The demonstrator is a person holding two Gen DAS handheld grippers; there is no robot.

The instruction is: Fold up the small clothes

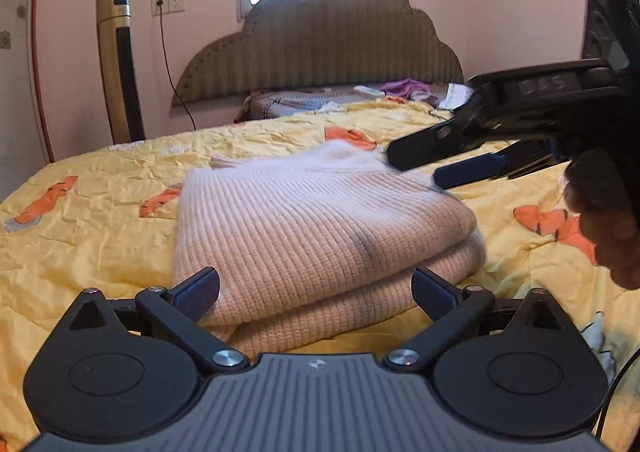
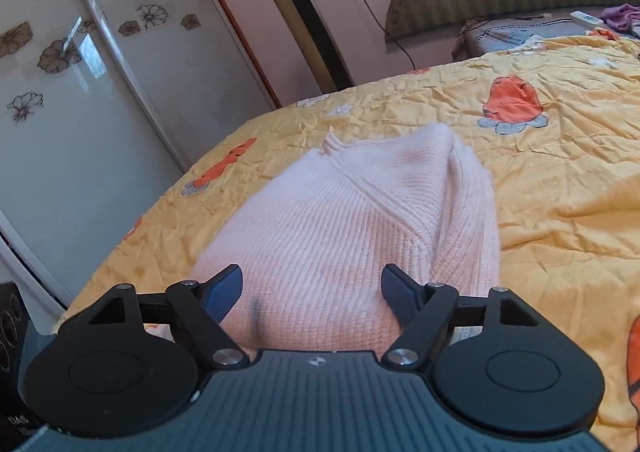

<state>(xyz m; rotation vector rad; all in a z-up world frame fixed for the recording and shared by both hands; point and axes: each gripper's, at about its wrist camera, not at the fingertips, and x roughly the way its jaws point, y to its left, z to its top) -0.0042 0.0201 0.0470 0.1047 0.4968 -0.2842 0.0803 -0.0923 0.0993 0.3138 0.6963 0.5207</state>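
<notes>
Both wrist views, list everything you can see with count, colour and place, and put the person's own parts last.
Folded ribbed knit sweater: one, pale pink, on the quilt, between both tools.
Quilted bedspread with orange cartoon prints: one, yellow, covering the bed.
Scalloped padded headboard: one, olive, against the far wall.
Tall tower fan: one, gold and black, left of the headboard.
Wall socket with black cord: one, white, beside the fan.
Flower-print wardrobe doors: white, left of the bed.
Crumpled cloth: one, purple, near the headboard.
Left tool: black, open, at the sweater's near edge.
Right tool: black, open, over the sweater.
Hand: one, holding the right tool.
</notes>
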